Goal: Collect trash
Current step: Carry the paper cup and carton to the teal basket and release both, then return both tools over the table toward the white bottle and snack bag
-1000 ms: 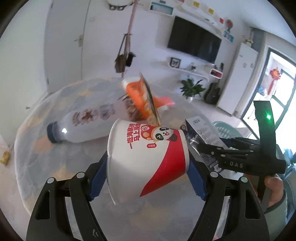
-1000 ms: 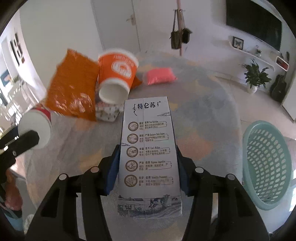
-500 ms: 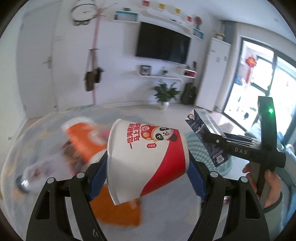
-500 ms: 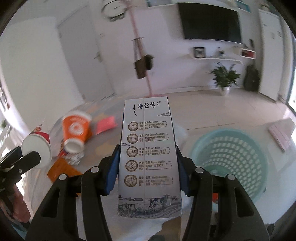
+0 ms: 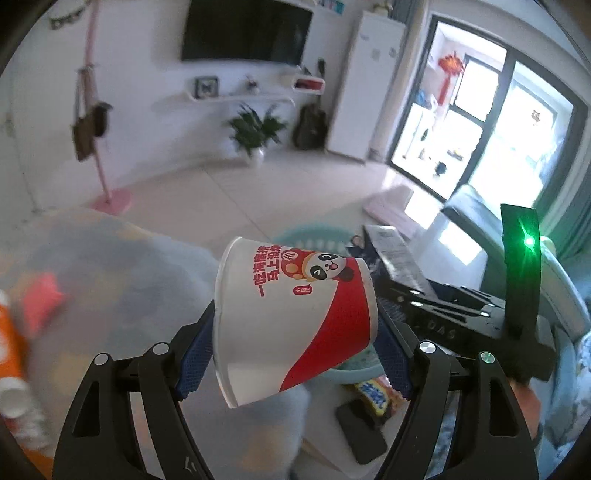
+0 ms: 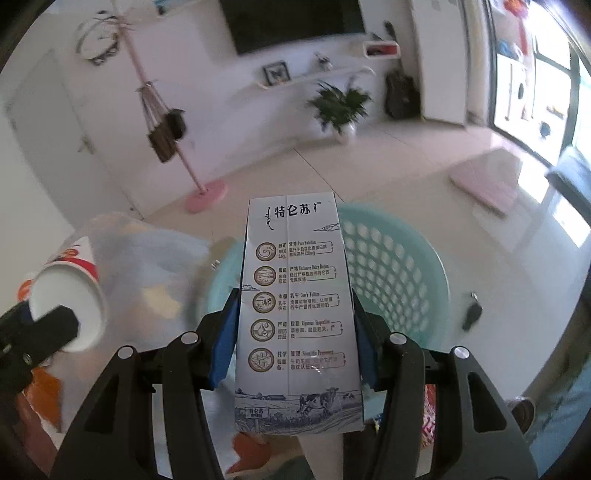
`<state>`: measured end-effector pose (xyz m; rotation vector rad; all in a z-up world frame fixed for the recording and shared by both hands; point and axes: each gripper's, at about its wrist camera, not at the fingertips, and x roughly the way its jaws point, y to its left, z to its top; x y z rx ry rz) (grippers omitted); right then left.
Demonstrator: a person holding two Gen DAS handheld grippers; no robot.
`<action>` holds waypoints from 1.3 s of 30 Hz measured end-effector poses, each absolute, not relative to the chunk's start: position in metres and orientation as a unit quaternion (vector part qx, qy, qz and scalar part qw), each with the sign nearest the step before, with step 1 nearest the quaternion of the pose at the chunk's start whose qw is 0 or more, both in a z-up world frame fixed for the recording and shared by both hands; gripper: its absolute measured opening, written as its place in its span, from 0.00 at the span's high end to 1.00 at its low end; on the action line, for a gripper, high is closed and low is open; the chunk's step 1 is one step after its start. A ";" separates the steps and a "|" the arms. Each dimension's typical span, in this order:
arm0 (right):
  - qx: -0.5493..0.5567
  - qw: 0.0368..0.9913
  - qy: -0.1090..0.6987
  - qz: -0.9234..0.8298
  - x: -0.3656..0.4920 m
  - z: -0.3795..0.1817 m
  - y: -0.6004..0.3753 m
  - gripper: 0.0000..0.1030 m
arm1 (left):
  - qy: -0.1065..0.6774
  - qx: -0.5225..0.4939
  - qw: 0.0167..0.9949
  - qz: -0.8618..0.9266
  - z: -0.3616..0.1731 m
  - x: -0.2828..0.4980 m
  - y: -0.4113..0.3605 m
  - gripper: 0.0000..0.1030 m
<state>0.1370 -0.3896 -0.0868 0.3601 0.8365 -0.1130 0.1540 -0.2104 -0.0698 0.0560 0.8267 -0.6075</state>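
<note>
Now, basket (image 6: 399,266): set on the floor, seen behind both held items.
Milk carton (image 6: 297,314): clamped by the right gripper (image 6: 293,343), held over the basket.
Paper cup (image 5: 291,317): squeezed by the left gripper (image 5: 295,350), beside the basket.

Bright daylight enters through the balcony door (image 5: 491,122), blown out to glare. Background motion-blurred; held items sharp. Strong fisheye bending and dark vignette at edges.

Living room behind the work area

A black wall-mounted television (image 5: 246,31) hangs above a leafy green potted plant (image 5: 255,129); a pink coat stand (image 6: 192,166) carries a brown bag (image 6: 162,142).
</note>
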 end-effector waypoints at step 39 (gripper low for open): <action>0.094 0.942 0.318 0.045 0.100 0.000 -0.279 0.45 | 0.287 -0.062 0.930 -0.222 0.008 0.089 -0.075 0.19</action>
